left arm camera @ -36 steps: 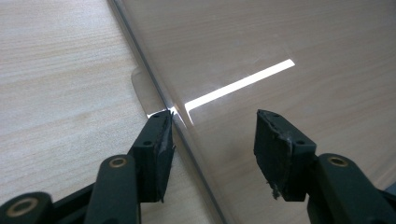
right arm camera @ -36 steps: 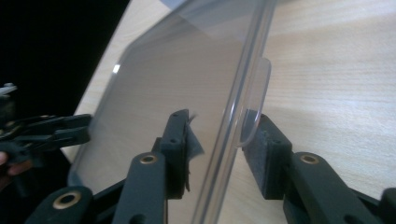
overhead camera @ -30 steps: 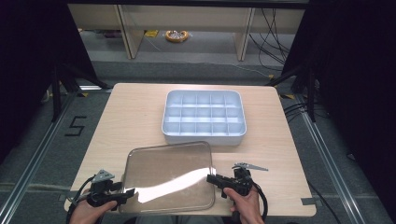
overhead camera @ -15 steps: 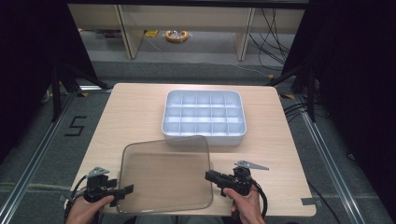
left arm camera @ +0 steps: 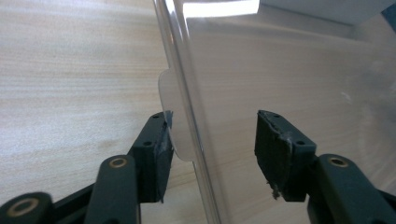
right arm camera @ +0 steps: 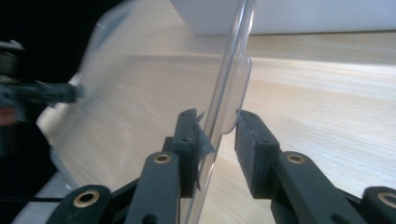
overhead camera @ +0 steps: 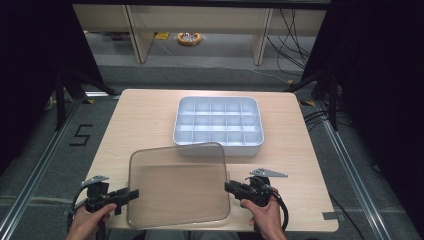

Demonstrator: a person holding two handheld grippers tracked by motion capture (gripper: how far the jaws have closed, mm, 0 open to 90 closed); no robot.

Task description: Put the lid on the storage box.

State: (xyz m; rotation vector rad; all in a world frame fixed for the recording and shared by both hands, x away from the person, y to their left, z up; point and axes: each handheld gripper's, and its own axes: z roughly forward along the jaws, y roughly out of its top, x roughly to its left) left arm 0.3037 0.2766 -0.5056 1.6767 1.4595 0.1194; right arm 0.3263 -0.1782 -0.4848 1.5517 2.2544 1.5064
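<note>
The clear lid (overhead camera: 177,185) hangs tilted just in front of the compartment tray (overhead camera: 218,120). The right gripper (right arm camera: 219,126) pinches its edge tab; the left gripper (left arm camera: 212,135) gapes wide around the opposite edge. Next, I judge, carry it forward onto the tray.

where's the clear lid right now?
In the high view, the clear lid is at the table's near edge, between the left gripper and right gripper, just in front of the white divided tray.
</note>
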